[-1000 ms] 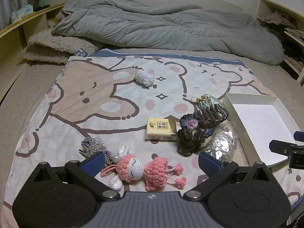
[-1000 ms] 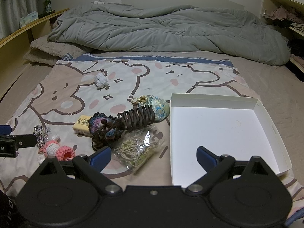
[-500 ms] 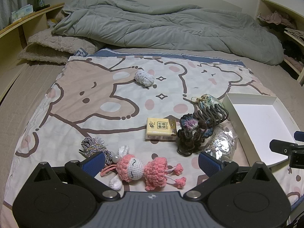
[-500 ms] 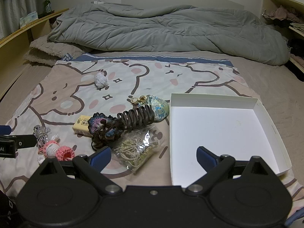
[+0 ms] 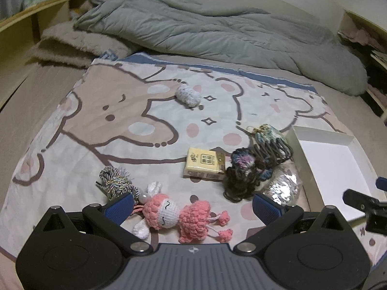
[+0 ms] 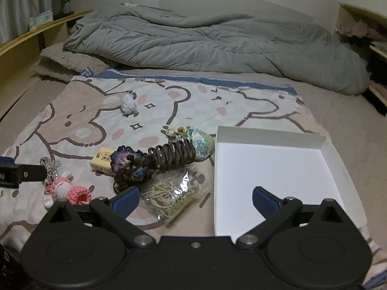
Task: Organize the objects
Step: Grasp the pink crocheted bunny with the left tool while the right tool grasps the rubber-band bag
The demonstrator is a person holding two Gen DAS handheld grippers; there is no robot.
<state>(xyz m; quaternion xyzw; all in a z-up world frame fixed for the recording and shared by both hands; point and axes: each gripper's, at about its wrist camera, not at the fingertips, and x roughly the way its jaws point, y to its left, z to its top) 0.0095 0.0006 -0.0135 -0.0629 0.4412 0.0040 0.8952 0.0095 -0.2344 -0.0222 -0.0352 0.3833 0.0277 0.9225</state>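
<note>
So far nothing sits in the white box [image 6: 278,169] — its floor is bare, and every loose item lies on the cartoon-print blanket [image 5: 108,125] to its left. The left gripper [image 5: 193,207] hovers low with its blue fingers spread wide and nothing between them but the pink crochet doll [image 5: 179,217] lying on the blanket below. The right gripper [image 6: 196,198] is likewise wide and empty, straddling the near left wall of the box and the clear bag of rubber bands [image 6: 171,193].

Most of the trouble, I judge, lies in the tangle beside the box. The dark claw clip [image 6: 173,153] rests against the floral pouch [image 6: 200,142] and touches the dark crochet flower [image 6: 130,163], whose loose strands trail toward the bag. Lifting any one of these could drag a neighbour along or flip it short of the box. The bag looks slick and floppy, so a pinch may slide off it. The doll has thin dangling pom-pom cords that could snag on a finger, and the striped tassel cord [image 5: 116,181] lies just beside the left finger, close enough to be caught by mistake.

The yellow tissue pack [image 5: 205,164] touches the flower's edge, while the small pale yarn ball [image 5: 188,94] sits well apart, up the blanket. With a soft bed beneath, pressing down could tilt the light box or roll things away.
</note>
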